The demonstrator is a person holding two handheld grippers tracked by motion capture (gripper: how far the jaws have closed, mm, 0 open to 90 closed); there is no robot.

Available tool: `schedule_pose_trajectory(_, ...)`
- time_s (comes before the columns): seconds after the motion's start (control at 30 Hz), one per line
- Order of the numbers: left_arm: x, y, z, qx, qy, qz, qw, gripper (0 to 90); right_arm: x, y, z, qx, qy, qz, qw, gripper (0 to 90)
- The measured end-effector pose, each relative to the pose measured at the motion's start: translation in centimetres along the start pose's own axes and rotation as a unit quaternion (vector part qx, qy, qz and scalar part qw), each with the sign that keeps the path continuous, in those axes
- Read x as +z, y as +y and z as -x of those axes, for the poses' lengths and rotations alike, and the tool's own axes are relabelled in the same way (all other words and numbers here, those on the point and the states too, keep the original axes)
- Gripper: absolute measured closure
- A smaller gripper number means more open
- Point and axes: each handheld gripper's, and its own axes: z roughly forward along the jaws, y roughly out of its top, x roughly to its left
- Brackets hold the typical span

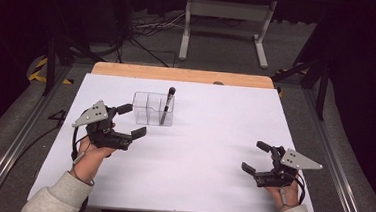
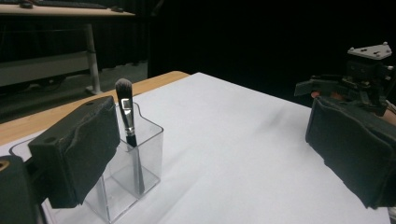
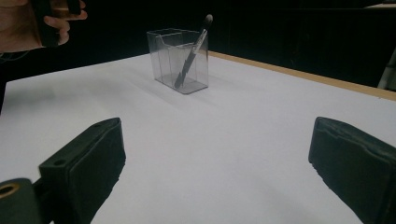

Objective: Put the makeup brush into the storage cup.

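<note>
Left gripper [image 1: 134, 119] just left of holder [image 1: 153, 108], jaws spread, grasping nothing. Holder: clear plastic, looks light and slippery, probably tips easily (better not push its wall). Brush [image 1: 167, 106] stands tilted in holder's right compartment, bristles up. Brush seems thin, stiff, light; take at handle above rim, not bristles. Right gripper [image 1: 256, 156] well apart, jaws released, empty.

A makeup brush [image 1: 167, 106] stands tilted in a clear organizer [image 1: 153, 108] beside the spread-jawed left tool [image 1: 131, 120].
</note>
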Motion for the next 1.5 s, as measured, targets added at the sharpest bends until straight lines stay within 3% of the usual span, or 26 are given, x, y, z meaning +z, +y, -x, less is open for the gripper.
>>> schedule_pose_trajectory(0.37,-1.2,-1.7,0.4,-0.001,-0.021,-0.004,0.9998,3.4,-0.2,-0.1,-0.1,0.000,0.007,0.006,1.0000,2.5)
schedule_pose_trajectory(0.6,-2.0,-2.8,0.5,-0.008,-0.021,-0.009,0.9997,3.3,-0.2,0.0,-0.1,-0.002,0.012,0.006,0.9999,1.5)
schedule_pose_trajectory(1.03,-2.1,-5.1,1.1,-0.004,-0.039,-0.023,0.9990,3.2,-0.2,-0.1,-0.2,-0.007,0.013,0.008,0.9999,1.3)
schedule_pose_trajectory(1.27,-2.2,-6.1,1.4,-0.001,-0.040,-0.028,0.9988,3.2,-0.1,-0.1,-0.2,-0.007,0.014,0.007,0.9999,1.4)
schedule_pose_trajectory(1.5,-2.3,-7.5,1.2,-0.013,-0.034,-0.029,0.9989,3.2,0.0,-0.3,-0.4,-0.006,0.014,0.002,0.9999,1.3)
